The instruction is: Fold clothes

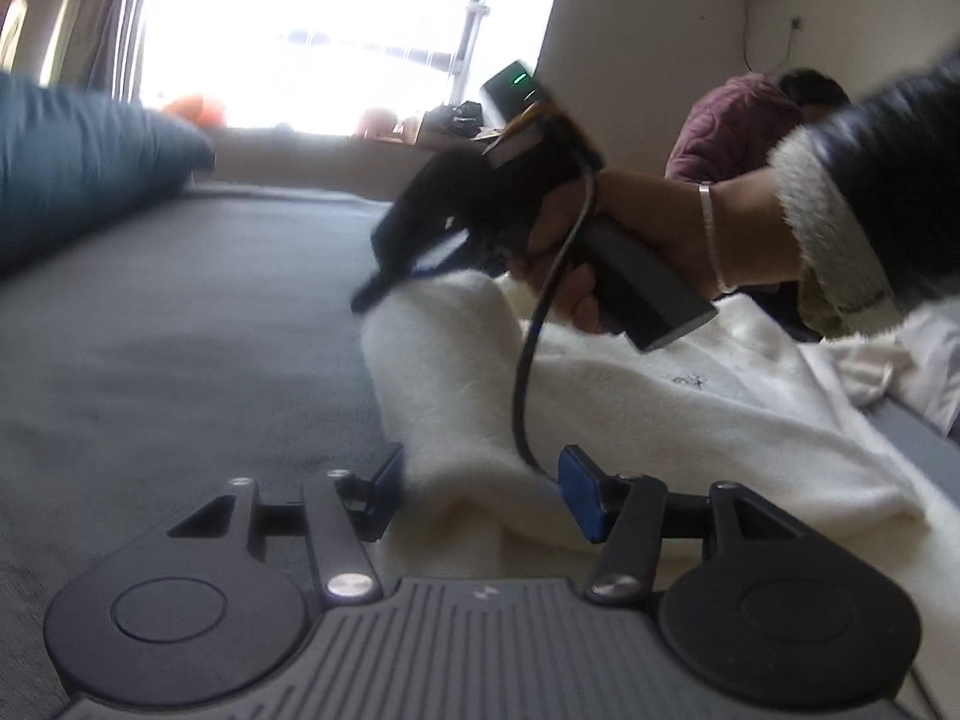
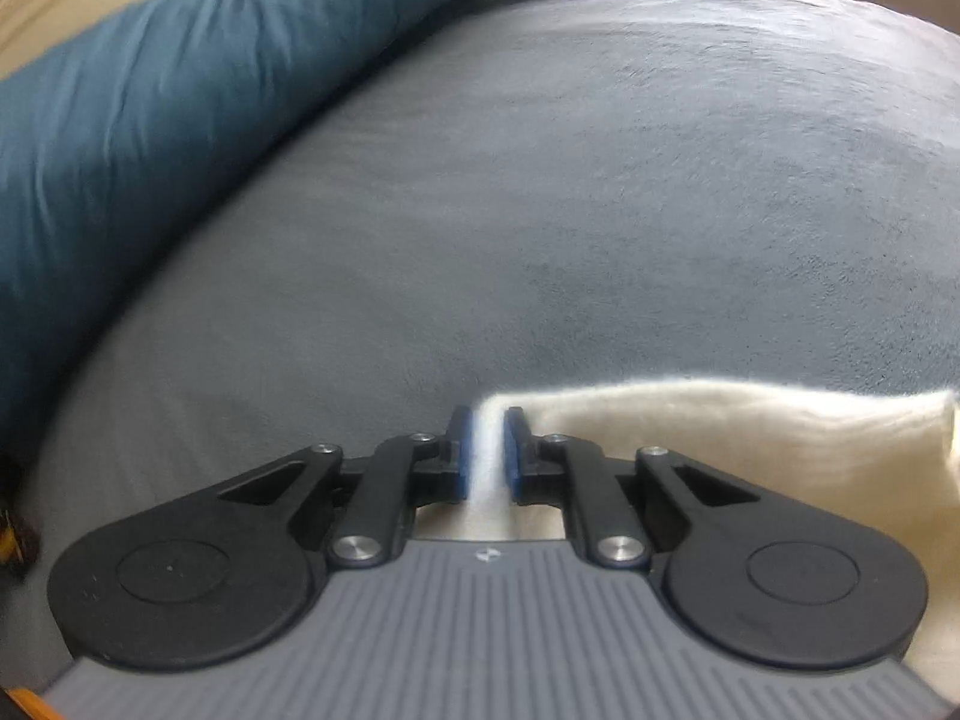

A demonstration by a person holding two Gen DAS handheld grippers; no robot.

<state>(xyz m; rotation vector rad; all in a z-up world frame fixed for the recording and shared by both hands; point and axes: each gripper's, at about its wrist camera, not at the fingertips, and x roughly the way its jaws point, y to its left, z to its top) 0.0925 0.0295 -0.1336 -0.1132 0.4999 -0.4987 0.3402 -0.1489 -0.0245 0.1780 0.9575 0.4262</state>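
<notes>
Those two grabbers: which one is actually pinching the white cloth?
The right gripper: its blue pads are closed on a fold of the white garment. The left gripper stands open around it.

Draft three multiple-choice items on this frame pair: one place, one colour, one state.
1. Where does the fluffy white garment lie?
A. on the grey bed cover
B. on a wooden floor
C. in a basket

2. What colour is the large pillow?
A. red
B. teal blue
C. yellow

3. How is the right gripper set?
A. wide open, nothing between
B. out of view
C. nearly closed with white fabric between its pads

Answers: 1 A, the garment rests on grey cover in both views. 2 B, plainly teal blue. 3 C, right wrist view shows fabric in the narrow gap.
</notes>
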